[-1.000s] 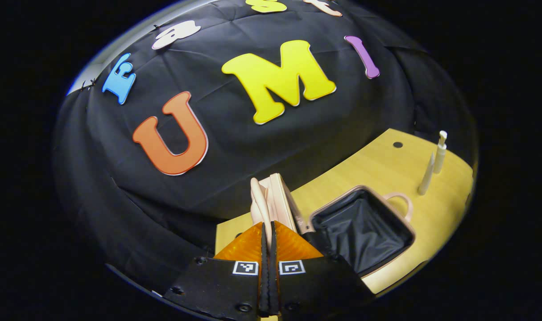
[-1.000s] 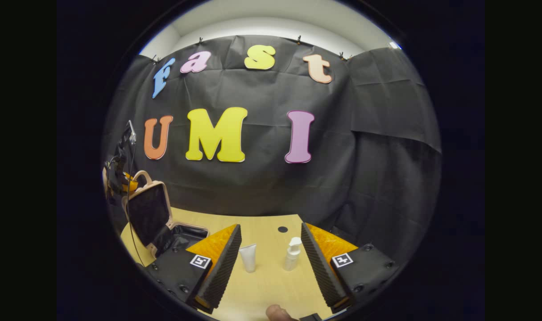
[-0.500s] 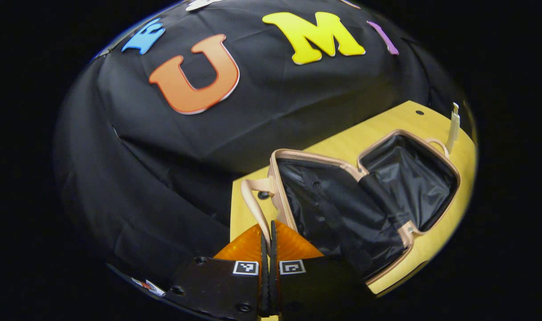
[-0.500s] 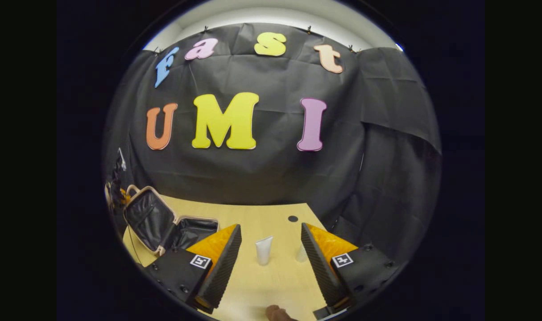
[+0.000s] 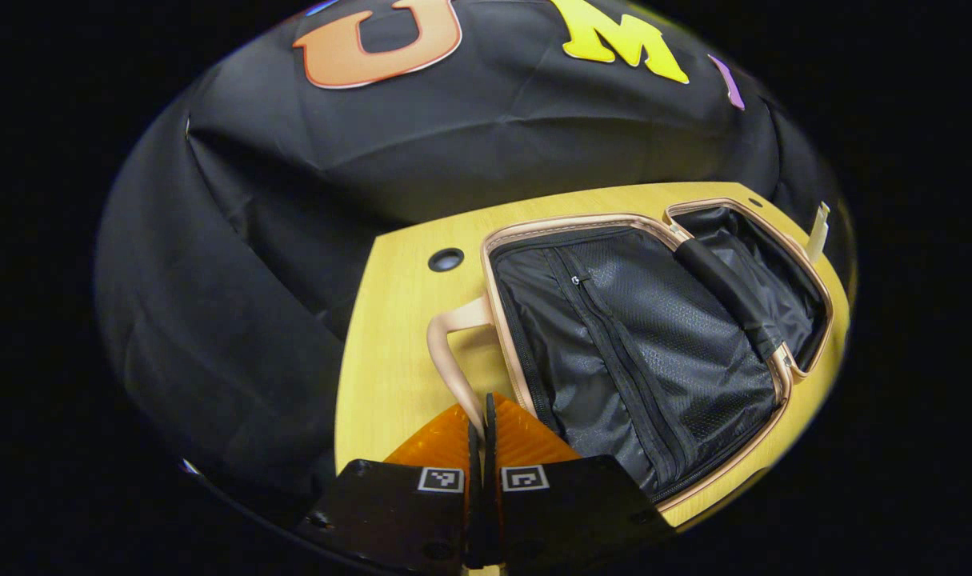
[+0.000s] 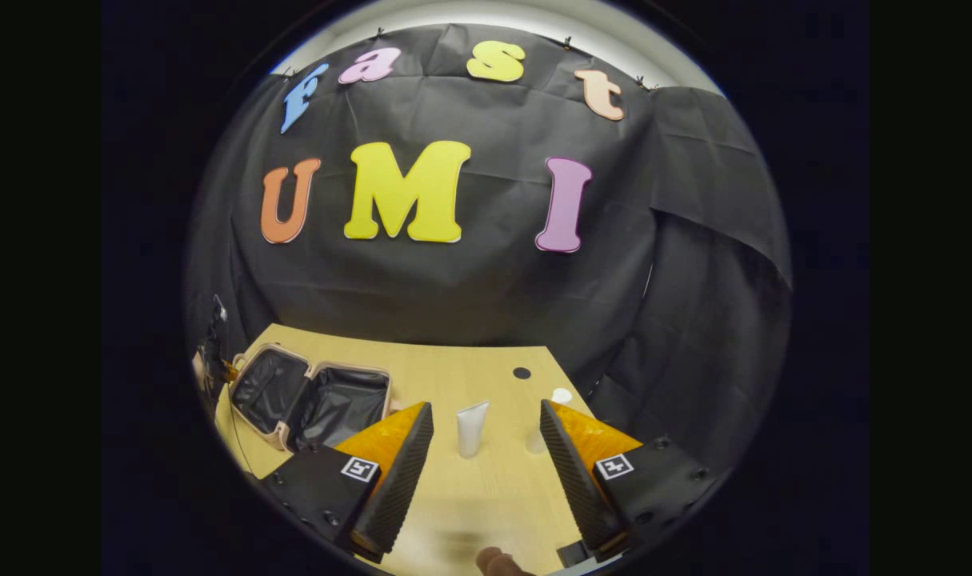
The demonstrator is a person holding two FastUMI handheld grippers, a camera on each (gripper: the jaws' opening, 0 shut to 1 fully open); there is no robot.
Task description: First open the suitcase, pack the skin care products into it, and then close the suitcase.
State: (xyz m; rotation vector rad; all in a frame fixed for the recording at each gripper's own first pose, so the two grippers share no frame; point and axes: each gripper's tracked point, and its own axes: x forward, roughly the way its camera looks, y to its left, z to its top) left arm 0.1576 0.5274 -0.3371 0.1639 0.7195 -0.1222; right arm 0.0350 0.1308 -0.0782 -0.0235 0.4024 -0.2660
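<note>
In the left gripper view the suitcase point(image 5: 638, 336) lies spread open on the yellow table point(image 5: 390, 360), its two black-lined halves side by side. My left gripper point(image 5: 480, 414) is shut on the beige handle point(image 5: 452, 352) of the nearer half. In the right gripper view the open suitcase point(image 6: 310, 398) sits at the left. My right gripper point(image 6: 486, 412) is open above the table. A white tube point(image 6: 470, 428) stands on its cap between and beyond its fingers. A white pump bottle point(image 6: 538, 440) is partly hidden behind the right finger.
A white tube point(image 5: 815, 232) stands beyond the suitcase's far half. Cable holes point(image 5: 446, 259) point(image 6: 522, 373) pierce the tabletop. The black cloth wall closes the table's back. A person's fingertip point(image 6: 498, 562) shows at the bottom edge. The other gripper point(image 6: 212, 360) is at the far left.
The lid has swung from upright down flat onto the table, my left gripper lowering with its handle. The right gripper shifted so the pump bottle slid behind its right finger.
</note>
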